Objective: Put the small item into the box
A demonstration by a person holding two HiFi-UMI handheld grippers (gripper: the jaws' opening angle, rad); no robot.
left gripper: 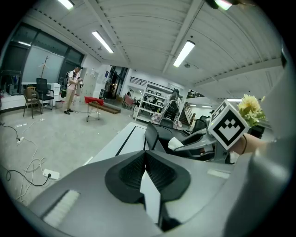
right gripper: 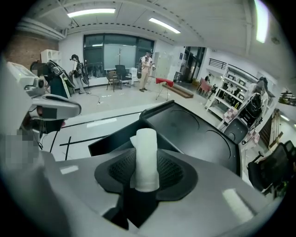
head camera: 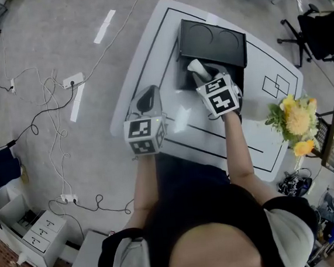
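The left gripper (head camera: 147, 98) hovers over the near edge of the white worktop (head camera: 148, 55), its jaws pressed together with nothing between them. To its right, the right gripper (right gripper: 147, 172) is clamped on the small item (right gripper: 146, 152), a pale white, roll-shaped piece standing upright between the pads, above the open black box (head camera: 214, 40).

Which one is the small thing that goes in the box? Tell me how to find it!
Find the white table with black lines and the open black box on it. Just over the box, the right gripper pinches a small white roll. It is the only pale tube there, standing up between dark grey pads.
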